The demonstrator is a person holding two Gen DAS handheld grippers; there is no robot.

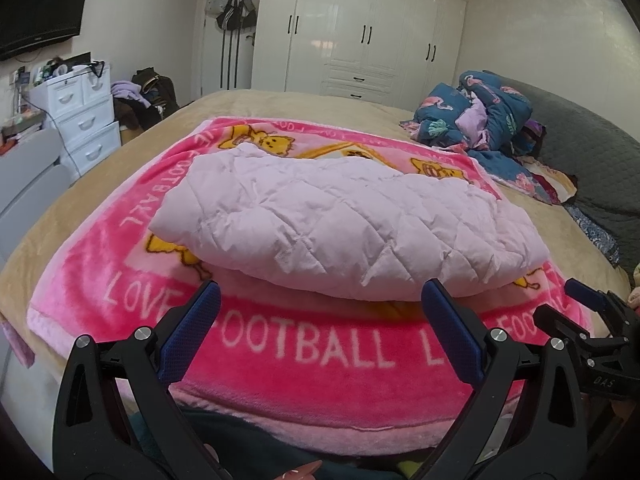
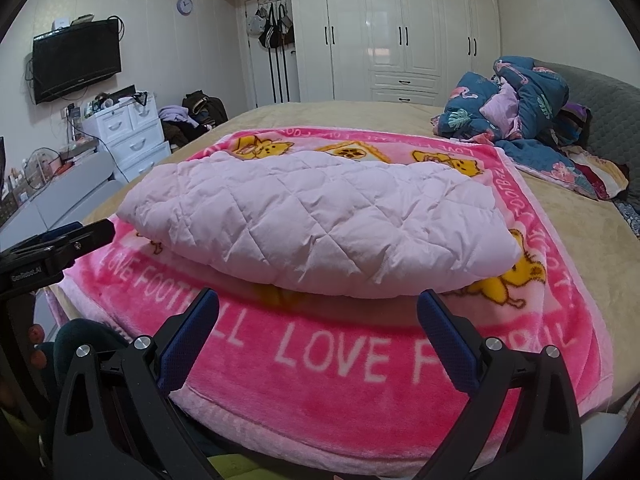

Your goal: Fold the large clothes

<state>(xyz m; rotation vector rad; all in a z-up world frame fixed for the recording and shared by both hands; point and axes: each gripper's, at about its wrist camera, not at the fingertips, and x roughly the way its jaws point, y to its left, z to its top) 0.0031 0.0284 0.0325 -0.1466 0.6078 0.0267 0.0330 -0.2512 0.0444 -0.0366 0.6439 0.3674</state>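
A pale pink quilted garment (image 1: 340, 220) (image 2: 320, 220) lies folded into a thick bundle on a bright pink printed blanket (image 1: 304, 344) (image 2: 344, 360) spread on the bed. My left gripper (image 1: 320, 300) is open, its blue-padded fingers just short of the bundle's near edge, holding nothing. My right gripper (image 2: 318, 308) is open too, level with that near edge and clear of the cloth. The right gripper's fingers (image 1: 584, 296) show at the right edge of the left wrist view; the left gripper's body (image 2: 60, 244) shows at the left edge of the right wrist view.
The bed has a tan cover (image 1: 304, 100). A heap of blue patterned bedding (image 1: 480, 116) (image 2: 520, 108) lies at its far right by a grey headboard (image 2: 608, 120). White drawers (image 1: 80, 120) and a wall television (image 2: 76, 60) stand left; white wardrobes (image 2: 400, 28) fill the back wall.
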